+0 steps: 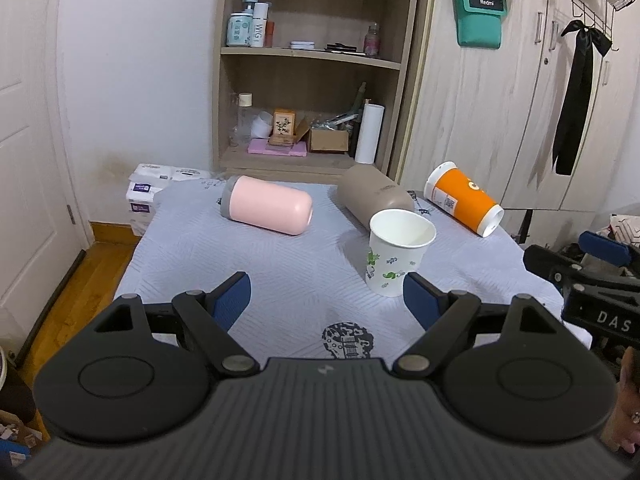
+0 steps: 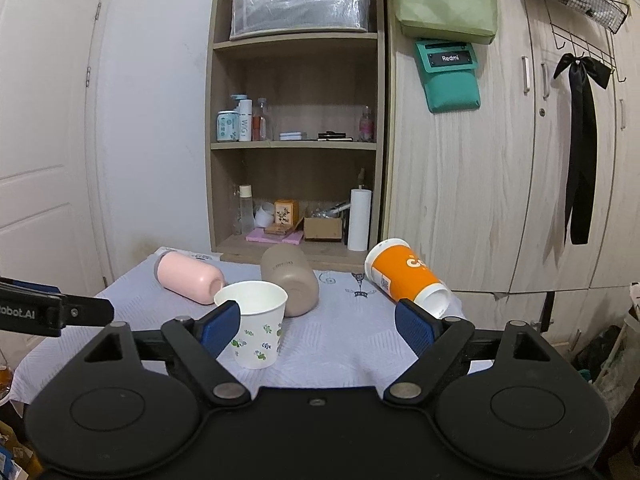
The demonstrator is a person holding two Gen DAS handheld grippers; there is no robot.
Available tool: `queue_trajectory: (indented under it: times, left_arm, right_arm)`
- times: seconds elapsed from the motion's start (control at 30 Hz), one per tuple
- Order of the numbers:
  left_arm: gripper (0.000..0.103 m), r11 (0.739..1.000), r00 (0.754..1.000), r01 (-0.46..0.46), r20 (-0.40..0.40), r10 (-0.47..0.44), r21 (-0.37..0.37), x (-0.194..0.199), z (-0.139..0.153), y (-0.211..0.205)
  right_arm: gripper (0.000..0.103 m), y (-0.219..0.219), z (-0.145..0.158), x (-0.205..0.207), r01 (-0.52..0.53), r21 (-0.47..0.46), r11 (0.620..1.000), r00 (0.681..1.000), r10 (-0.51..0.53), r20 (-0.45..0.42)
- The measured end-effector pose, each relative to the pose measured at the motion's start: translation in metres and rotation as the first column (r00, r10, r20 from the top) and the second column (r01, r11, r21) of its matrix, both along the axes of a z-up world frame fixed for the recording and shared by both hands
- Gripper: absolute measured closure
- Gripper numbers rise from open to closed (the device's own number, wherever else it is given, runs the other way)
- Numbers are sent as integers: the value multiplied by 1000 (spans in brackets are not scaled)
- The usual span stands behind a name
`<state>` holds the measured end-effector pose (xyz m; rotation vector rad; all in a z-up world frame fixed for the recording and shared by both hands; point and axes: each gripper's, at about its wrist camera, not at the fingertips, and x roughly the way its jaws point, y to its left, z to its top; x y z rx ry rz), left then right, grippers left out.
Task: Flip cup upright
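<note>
Pale blue quilted cloth point(image 1: 248, 264) covers a table in a bedroom, backed by a wooden shelf unit point(image 1: 316, 68) at upper centre and light wood wardrobe doors point(image 1: 480, 92) at right. At centre right of the left wrist view, a white paper cup printed with small green figures point(image 1: 394, 252) stands upright, mouth open to the ceiling. Behind it lie three containers on their sides: a pink tumbler with a grey lid point(image 1: 266, 210), a taupe bottle point(image 1: 374, 196) and an orange paper cup with a white lid point(image 1: 464, 198). Both tools are spread wide and hold nothing: the left gripper point(image 1: 326, 304) low in its frame, the right gripper point(image 2: 318, 326) with its left blue pad overlapping the printed cup.
</note>
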<state>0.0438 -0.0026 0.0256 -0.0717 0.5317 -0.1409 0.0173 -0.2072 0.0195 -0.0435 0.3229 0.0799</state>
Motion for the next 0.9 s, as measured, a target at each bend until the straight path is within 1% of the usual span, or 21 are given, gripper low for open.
queue_trajectory:
  times: [0.03,0.1,0.17,0.23,0.37,0.53,0.73,0.9]
  left_arm:
    - [15,1000,1000,-3,-1,3,-1,0,0,0]
    - [13,1000,1000,-5,7,5,11,-2,0,-1]
    - [11,1000,1000,-10,9,10,21,-2,1,-2]
    - [7,1000,1000,-10,6,10,17,-1,1,-2]
    - [0,999,1000,-25,-1,25,28,-1,0,-2]
    - [0,998,999,-44,-25,45,51,0,-1,-4]
    - [0,995,995,-74,-65,79,67,2,-3,-3]
    - [0,995,993,-80,-80,84,52,2,-6,-1]
  right_arm:
    - [5,2,0,0,6,-14,1000,1000,-6,4]
    - [4,5,-1,-2,15,-36,999,1000,-14,6]
    - [0,5,0,-3,22,-33,999,1000,-21,3]
    - [0,5,1,-3,38,-25,999,999,-38,-3]
    - [0,5,3,0,92,-38,995,994,-94,-48]
    - [0,1,4,-2,91,-18,996,994,-92,-62]
    - [0,0,4,-3,97,-18,995,993,-98,-70]
    - [0,1,3,-3,104,-32,994,991,-107,-76]
